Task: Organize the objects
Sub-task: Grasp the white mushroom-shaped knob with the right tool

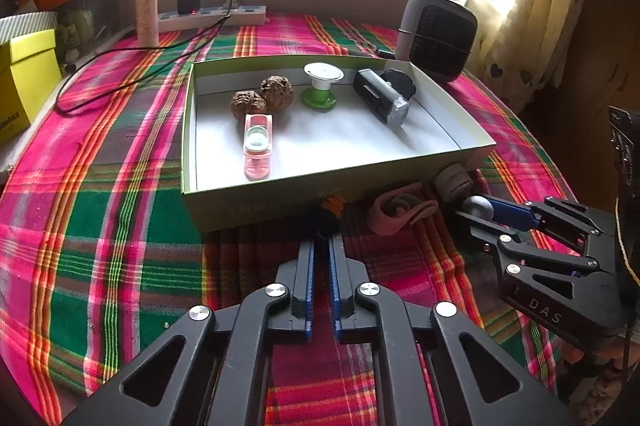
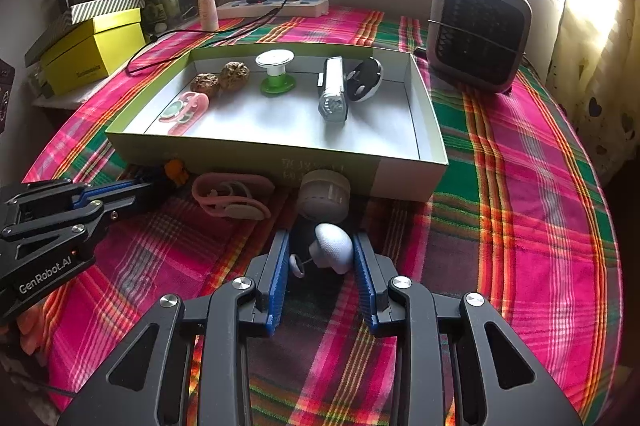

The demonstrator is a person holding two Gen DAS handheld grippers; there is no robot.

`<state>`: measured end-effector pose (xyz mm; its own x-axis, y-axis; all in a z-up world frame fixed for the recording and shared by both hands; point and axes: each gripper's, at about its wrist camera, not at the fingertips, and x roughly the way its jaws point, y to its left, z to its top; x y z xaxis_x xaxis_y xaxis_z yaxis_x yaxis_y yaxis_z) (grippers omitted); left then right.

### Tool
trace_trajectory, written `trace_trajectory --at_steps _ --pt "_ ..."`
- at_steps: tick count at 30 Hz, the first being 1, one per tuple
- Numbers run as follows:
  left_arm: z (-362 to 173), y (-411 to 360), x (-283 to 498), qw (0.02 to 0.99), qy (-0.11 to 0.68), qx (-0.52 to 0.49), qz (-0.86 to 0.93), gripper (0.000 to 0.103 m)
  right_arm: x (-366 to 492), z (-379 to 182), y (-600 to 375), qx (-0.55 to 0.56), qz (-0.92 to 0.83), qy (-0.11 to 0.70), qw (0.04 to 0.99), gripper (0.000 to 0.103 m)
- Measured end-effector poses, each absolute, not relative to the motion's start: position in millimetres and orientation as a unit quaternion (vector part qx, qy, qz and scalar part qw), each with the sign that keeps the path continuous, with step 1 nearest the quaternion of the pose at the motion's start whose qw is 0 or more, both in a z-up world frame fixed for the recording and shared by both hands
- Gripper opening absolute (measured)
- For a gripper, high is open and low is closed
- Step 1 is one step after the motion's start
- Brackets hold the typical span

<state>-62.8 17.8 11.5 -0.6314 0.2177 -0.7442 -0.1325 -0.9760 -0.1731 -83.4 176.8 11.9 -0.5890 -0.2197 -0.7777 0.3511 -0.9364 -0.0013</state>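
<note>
Left gripper (image 1: pixel 322 240) pinches small dark-and-orange fuzzy toy (image 1: pixel 334 204). Right gripper (image 2: pixel 320 254) squeezes white round egg-shaped gadget (image 2: pixel 334 248) beside shallow green cardboard box (image 2: pixel 240 150).

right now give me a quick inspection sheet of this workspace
surface: plaid cloth, flat.
job's things: box lid holds two walnuts, green spool, pink case, torch; pink strap and white jar outside.
clutter: tube, yellow box.
grippers: left gripper shut on an orange-and-dark toy; right gripper around a white ball.
cables: charger lead across cloth.
surroundings: fan, window, curtain.
</note>
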Motion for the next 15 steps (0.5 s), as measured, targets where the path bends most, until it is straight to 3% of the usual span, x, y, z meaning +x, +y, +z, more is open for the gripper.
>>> trace_trajectory --at_steps 6,10,15 --pt "11.0 11.3 -62.3 0.097 -0.072 -0.419 0.9 0.006 -81.3 12.4 178.1 0.423 -0.889 0.073 0.159 0.032" --pt "10.9 11.7 -64.8 0.1 -0.065 -0.419 0.9 0.027 -80.7 12.5 179.1 0.423 -0.889 0.071 0.16 0.032" --pt "11.7 17.0 -68.2 0.103 -0.051 -0.416 0.902 0.034 -81.2 12.4 179.2 0.424 -0.888 0.069 0.162 0.032"
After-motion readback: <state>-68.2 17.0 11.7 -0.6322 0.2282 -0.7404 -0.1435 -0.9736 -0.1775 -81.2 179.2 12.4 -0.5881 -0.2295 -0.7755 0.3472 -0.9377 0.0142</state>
